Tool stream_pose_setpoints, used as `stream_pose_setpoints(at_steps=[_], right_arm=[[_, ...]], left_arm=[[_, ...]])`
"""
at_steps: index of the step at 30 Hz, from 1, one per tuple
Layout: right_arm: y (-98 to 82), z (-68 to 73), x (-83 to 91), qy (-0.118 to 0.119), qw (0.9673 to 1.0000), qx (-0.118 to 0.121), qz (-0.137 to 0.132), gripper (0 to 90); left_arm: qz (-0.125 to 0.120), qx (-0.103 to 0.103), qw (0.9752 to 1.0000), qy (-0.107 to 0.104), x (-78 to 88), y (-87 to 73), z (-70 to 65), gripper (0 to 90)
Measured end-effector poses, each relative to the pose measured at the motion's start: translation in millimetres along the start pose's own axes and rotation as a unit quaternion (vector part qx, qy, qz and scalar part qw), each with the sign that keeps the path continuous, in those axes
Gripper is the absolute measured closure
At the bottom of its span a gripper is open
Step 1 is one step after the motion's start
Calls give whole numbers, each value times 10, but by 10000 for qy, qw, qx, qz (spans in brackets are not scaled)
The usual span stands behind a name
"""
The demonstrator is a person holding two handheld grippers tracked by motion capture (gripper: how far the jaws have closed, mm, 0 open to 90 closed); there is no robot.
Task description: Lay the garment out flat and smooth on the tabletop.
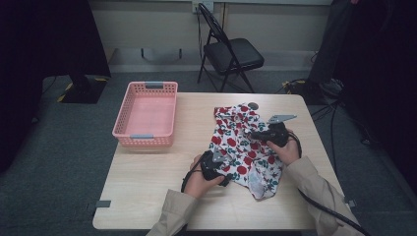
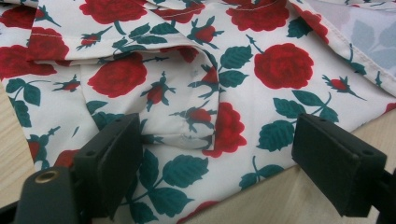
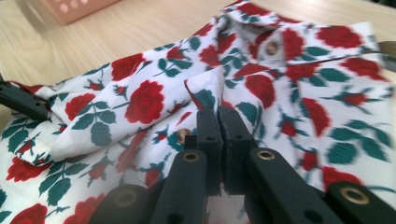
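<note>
High view dim, corners nearly black; table [image 1: 147, 196] evenly lit. Gripper views brighter; right one blurred at edges.

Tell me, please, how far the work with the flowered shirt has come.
Early stage, it seems. The white rose-printed shirt lies crumpled on the wooden table. In hand: the right tool pinches a fold of it, and the left tool is open over its edge. Left: the pink plastic basket is empty.
</note>
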State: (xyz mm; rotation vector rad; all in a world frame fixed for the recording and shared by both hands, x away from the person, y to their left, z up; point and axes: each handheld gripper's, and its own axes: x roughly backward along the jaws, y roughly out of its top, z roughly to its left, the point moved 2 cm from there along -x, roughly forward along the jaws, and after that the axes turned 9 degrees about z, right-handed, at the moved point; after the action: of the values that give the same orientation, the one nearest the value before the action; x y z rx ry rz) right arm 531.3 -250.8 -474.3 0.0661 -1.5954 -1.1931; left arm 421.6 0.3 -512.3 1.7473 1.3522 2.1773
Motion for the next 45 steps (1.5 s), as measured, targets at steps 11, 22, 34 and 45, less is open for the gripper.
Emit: stream_pose_setpoints(at_steps=[11, 22, 34, 45], right_arm=[[-85, -288, 385, -222, 9990, -264, -289, 884], [-245, -724, 834, -662, 9952, -561, -448, 884], [-332, -797, 1165, -1059, 9912, -452, -652, 531], [-607, -181, 536, -410, 9991, -38, -71, 392]], left_arm=[[-1, -2, 10000, 3, 0, 0, -1, 159], [2, -10, 10000, -4, 0, 0, 1, 159], [6, -8, 10000, -8, -3, 4, 3, 156], [4, -14, 10000, -15, -2, 3, 4, 156]])
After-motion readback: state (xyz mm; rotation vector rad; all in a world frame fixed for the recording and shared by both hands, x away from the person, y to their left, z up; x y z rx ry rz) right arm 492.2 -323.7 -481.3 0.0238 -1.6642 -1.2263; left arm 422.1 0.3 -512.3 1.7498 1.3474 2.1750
